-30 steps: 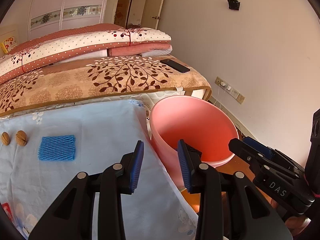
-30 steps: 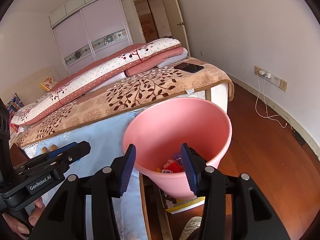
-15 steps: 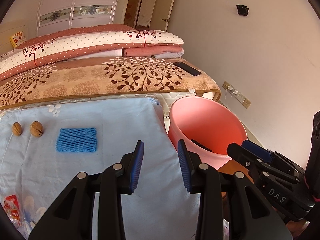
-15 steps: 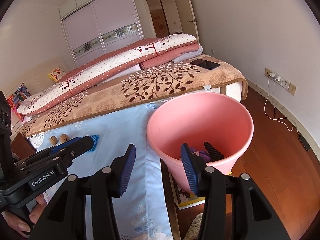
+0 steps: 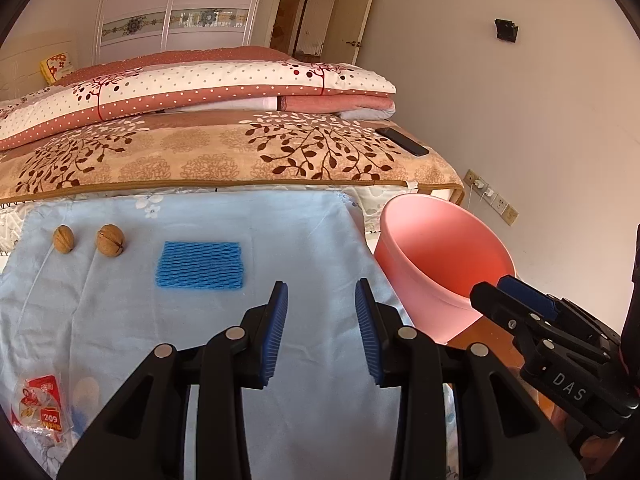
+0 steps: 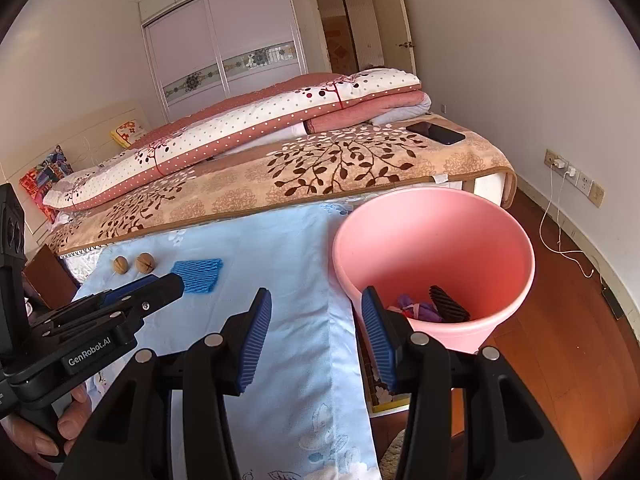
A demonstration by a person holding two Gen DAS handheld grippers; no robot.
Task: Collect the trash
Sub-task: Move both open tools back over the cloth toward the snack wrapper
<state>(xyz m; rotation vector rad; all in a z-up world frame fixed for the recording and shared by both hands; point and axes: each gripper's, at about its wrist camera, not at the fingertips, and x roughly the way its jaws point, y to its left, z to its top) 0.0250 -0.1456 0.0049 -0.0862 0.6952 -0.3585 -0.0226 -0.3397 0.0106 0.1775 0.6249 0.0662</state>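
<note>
A blue foam net (image 5: 200, 265) (image 6: 197, 275) lies on the light blue cloth (image 5: 280, 248), with two walnuts (image 5: 110, 240) (image 6: 145, 263) to its left and a red-and-clear snack wrapper (image 5: 40, 404) at the near left. A pink bucket (image 5: 440, 256) (image 6: 440, 252) stands on the floor at the cloth's right edge and holds a black foam net (image 6: 448, 304) and purple scraps. My left gripper (image 5: 321, 332) is open and empty above the cloth, short of the blue net. My right gripper (image 6: 316, 340) is open and empty at the cloth's right edge beside the bucket.
A bed with a leaf-patterned blanket (image 5: 240, 152) and folded quilts (image 5: 200, 84) lies behind the cloth. A black phone (image 5: 402, 141) rests on the blanket's right corner. Wooden floor (image 6: 560, 320) with a charger cable runs along the right wall.
Both grippers have swung left, away from the bucket and over the cloth. The blue net, walnuts and wrapper now show more centrally. Both stay open and empty.
</note>
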